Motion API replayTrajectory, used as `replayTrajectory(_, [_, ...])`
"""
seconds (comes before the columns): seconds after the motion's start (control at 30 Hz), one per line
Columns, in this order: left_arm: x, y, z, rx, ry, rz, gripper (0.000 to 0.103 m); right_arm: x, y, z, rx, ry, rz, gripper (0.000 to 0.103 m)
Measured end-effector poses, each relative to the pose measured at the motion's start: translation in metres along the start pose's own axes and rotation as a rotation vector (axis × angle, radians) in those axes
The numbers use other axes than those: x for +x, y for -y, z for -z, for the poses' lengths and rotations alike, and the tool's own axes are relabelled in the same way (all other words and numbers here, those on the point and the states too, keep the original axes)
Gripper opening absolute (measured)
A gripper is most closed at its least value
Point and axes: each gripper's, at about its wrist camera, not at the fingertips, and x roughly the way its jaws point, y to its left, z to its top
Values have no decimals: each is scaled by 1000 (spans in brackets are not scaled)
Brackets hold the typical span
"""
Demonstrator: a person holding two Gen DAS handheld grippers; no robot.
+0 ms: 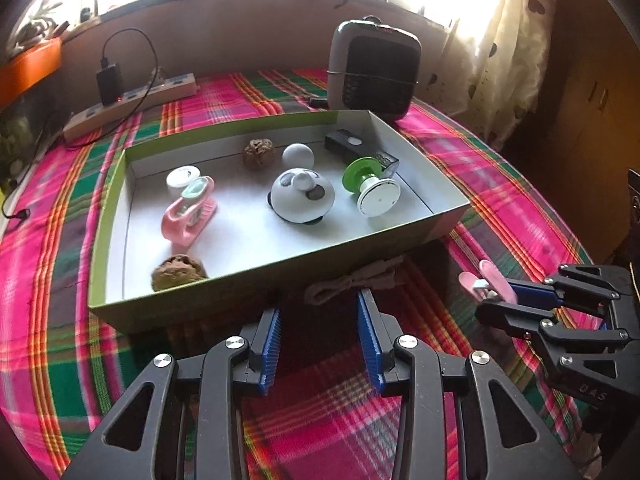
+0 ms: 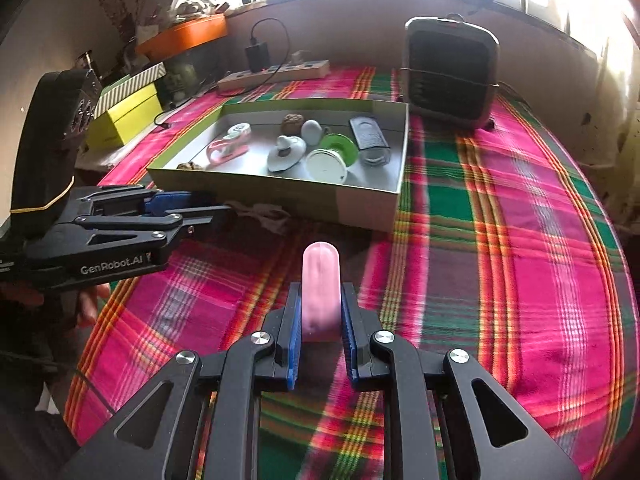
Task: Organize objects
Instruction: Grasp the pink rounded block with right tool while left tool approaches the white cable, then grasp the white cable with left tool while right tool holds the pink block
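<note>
A: Right gripper [image 2: 320,334], jaws clamped on pink clip [image 2: 320,284], long axis pointing ahead at the box [image 2: 276,196].
B: Left gripper [image 1: 318,344], jaws apart, empty, nearer the box; cloth scrap [image 1: 352,282] just ahead.

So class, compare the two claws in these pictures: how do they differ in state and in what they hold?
The left claw is open with nothing between its blue pads; the right claw is shut on a pink clip. The left claw hovers just in front of the green box; the right claw is farther from it. Both are black, over the plaid cloth.
</note>
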Motion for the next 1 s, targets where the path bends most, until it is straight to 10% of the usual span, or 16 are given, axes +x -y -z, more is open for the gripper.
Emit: replayTrajectory(1.0, [0,37,3,122,-2,51,34,-9,17,11,41,10,16,19])
